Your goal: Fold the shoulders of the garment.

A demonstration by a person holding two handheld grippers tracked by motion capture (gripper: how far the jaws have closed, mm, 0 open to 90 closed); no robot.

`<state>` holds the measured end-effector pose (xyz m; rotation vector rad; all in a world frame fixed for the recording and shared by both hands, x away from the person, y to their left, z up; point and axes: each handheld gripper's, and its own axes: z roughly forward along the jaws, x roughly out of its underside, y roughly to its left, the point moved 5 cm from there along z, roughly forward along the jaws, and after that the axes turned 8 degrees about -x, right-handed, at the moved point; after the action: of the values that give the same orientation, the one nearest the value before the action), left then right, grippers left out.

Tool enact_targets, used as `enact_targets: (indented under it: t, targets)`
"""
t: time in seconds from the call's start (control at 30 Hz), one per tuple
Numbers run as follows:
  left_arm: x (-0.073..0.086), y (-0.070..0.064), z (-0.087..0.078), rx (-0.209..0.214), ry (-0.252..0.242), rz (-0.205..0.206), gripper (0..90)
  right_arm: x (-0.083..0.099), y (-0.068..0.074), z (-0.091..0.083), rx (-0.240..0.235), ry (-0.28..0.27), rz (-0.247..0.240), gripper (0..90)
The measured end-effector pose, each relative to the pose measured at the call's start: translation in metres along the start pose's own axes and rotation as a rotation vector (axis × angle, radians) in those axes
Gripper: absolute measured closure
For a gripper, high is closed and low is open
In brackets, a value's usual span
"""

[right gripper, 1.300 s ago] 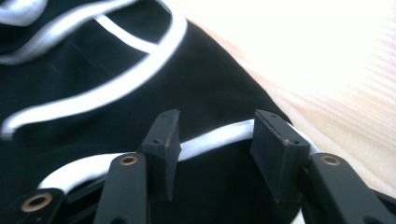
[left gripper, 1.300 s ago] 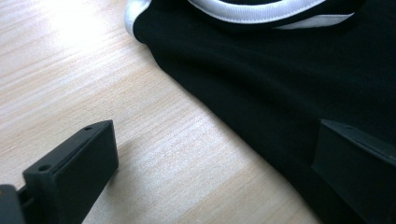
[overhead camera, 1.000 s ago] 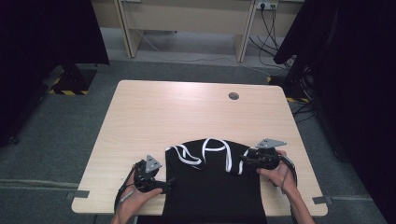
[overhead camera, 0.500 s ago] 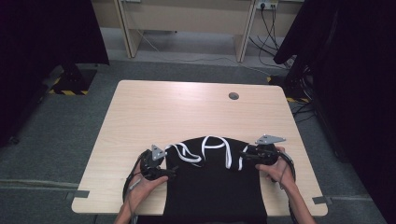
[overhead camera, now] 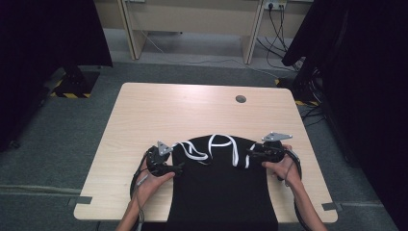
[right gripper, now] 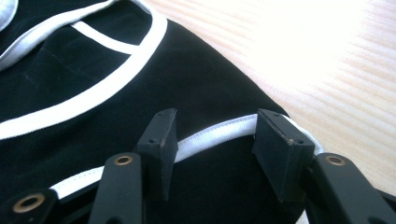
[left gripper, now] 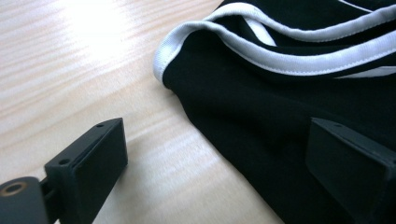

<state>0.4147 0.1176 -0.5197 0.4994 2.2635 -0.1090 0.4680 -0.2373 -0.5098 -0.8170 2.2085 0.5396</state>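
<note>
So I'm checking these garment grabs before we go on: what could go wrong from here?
The left gripper stands wide open astride the black garment's side edge, one jaw on bare table; closing may catch little cloth. The right gripper is open around the white trim; it might pinch only that trim, bunching the top.
</note>
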Motion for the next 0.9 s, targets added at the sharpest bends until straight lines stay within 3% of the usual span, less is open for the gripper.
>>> enact_targets:
  t: [0.9]
  targets:
    - [-0.013,0.012,0.016,-0.012,0.001,-0.01,5.1,-0.014,-0.014,0.013,0.012,0.004,0.013,48.4]
